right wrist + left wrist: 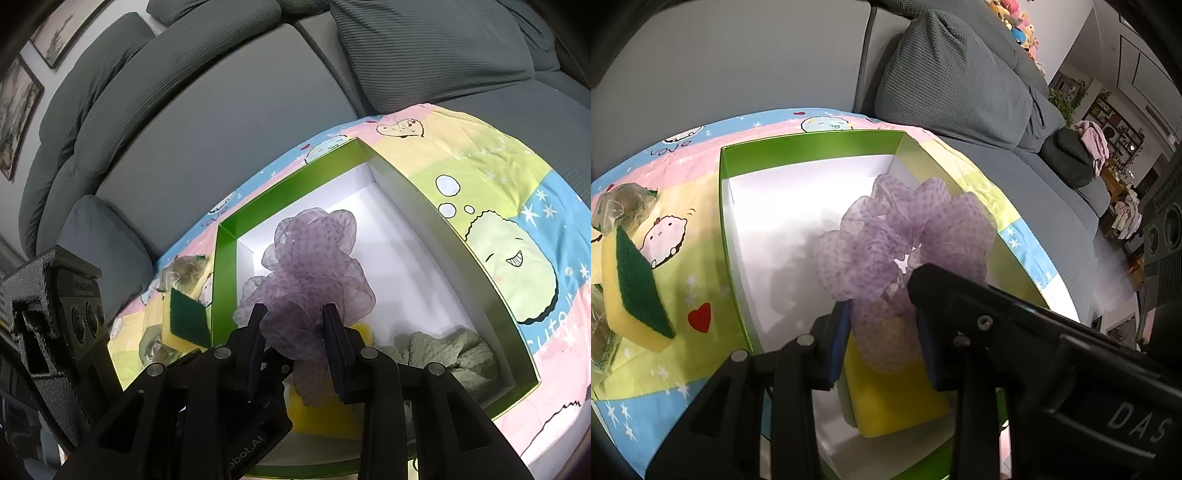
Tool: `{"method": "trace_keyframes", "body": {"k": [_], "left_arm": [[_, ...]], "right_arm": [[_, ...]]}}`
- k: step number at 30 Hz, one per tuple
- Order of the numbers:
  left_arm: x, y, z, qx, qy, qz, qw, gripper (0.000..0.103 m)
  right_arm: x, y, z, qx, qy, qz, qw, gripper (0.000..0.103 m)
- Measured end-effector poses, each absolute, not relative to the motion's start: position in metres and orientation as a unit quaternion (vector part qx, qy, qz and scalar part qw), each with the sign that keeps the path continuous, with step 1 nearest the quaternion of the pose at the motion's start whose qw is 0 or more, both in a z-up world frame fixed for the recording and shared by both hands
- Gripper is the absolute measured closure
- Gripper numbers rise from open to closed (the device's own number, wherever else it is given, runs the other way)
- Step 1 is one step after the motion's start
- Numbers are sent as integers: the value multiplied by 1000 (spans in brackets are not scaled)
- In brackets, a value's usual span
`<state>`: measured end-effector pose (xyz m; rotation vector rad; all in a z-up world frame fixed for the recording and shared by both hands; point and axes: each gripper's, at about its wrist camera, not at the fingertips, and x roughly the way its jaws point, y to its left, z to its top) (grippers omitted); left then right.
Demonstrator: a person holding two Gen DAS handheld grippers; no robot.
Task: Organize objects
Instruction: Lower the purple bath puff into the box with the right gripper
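A purple mesh scrunchie is pinched between both grippers above a green-walled box with a white floor. My left gripper is shut on its lower part. My right gripper is also shut on the scrunchie, and its black body shows in the left wrist view. Under the scrunchie a yellow sponge lies in the box. A grey-green cloth lies in the box's near right corner.
A yellow sponge with a green scouring side and clear plastic wrappers lie left of the box on a cartoon-print blanket. A grey sofa with cushions lies behind. The left gripper's camera housing is at left.
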<state>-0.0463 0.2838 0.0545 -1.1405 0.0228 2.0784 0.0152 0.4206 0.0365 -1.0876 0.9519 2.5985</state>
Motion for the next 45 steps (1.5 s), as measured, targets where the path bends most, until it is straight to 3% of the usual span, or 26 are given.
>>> {"method": "trace_keyframes", "body": {"k": [45], "left_arm": [[-45, 295, 55, -442, 25, 816, 371, 71]], "right_arm": [[27, 437, 29, -357, 338, 862, 125, 70]]}}
